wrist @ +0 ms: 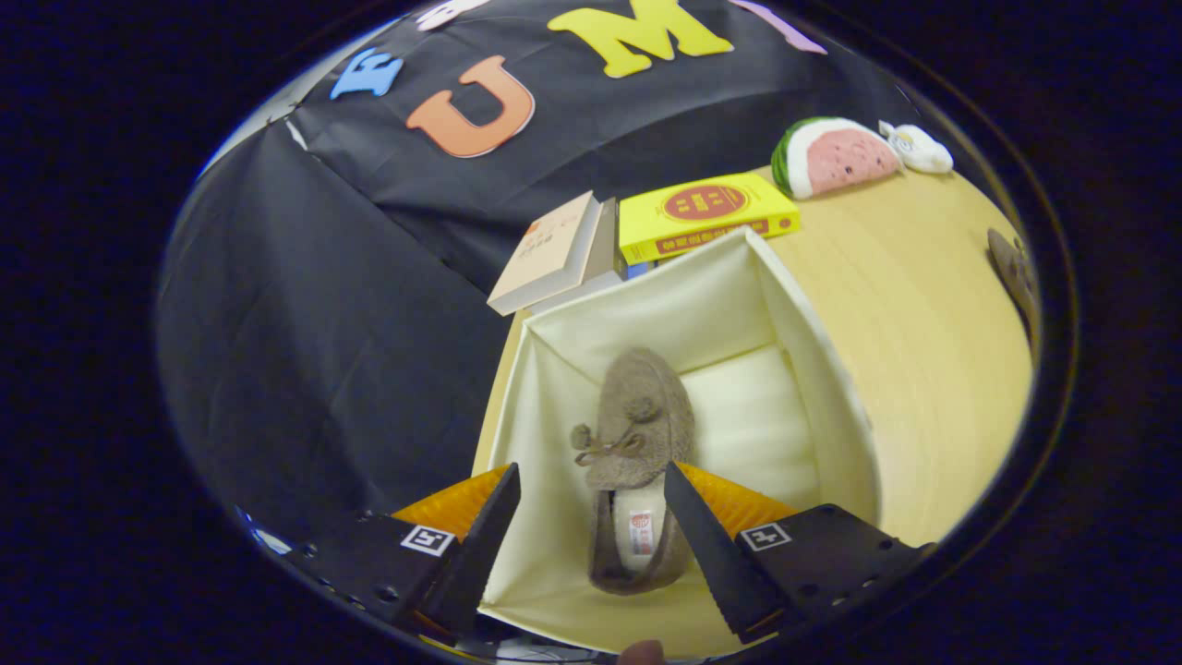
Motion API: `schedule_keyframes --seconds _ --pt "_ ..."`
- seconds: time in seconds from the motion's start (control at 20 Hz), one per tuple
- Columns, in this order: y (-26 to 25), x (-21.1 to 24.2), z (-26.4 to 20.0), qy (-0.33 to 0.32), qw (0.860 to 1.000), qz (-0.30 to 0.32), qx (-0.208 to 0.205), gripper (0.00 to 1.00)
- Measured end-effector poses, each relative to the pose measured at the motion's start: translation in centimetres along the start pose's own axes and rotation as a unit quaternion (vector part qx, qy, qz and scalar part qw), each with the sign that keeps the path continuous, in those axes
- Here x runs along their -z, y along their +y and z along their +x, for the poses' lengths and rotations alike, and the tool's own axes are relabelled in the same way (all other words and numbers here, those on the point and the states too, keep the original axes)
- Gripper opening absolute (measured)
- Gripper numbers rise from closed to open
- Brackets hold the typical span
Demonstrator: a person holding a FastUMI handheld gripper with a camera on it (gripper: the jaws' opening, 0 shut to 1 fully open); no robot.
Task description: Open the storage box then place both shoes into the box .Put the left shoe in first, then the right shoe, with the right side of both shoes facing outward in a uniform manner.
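Inside the open storage box [794, 314], near the table's [923, 323] left edge, one brown suede shoe [637, 434] lies on the box floor, toe pointing toward the far wall and heel toward the camera, set close to the box's left wall so that the pale cushioned floor to its right stays free, by the look of it room left for the second shoe. The hand-held gripper [591, 517] hangs above the heel end with its fingers spread apart, one on each side of the shoe's opening and neither pressing on it, so it grips nothing. Judging from how things lie, the box is already open and one shoe is in; whether it is the left shoe cannot be told for sure from this angle. The other shoe [1011, 272] seems to be the brown shape lying near the table's right edge, well apart from the box. Beyond the box a yellow book [706, 217] lies flat and a pale book [554, 254] leans beside it at the table's far edge; a watermelon-slice plush [831, 157] and a small white plush [919, 148] sit near the far right corner. The shoe's insole carries a small red label and the yellow book a red emblem, both too small to read.
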State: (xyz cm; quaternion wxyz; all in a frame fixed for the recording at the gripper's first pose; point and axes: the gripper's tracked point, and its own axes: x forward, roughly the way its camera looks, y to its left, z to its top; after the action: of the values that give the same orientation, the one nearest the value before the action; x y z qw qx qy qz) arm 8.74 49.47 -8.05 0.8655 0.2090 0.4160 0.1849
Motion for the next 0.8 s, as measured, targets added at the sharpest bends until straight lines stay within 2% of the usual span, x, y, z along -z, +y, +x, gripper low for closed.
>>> schedule_keyframes --seconds 0.15,0.35,0.55,0.8 --pt "0.0 -1.5 -2.5 -0.031 0.998 -0.044 -0.012 0.96" --pt "-2.6 -4.1 -7.0 -0.083 0.99 -0.108 -0.026 0.96" --pt "-7.3 -7.9 -13.6 -0.15 0.978 -0.142 -0.03 0.96" --pt "-16.6 -12.1 -22.5 -0.211 0.962 -0.172 -0.01 0.96"
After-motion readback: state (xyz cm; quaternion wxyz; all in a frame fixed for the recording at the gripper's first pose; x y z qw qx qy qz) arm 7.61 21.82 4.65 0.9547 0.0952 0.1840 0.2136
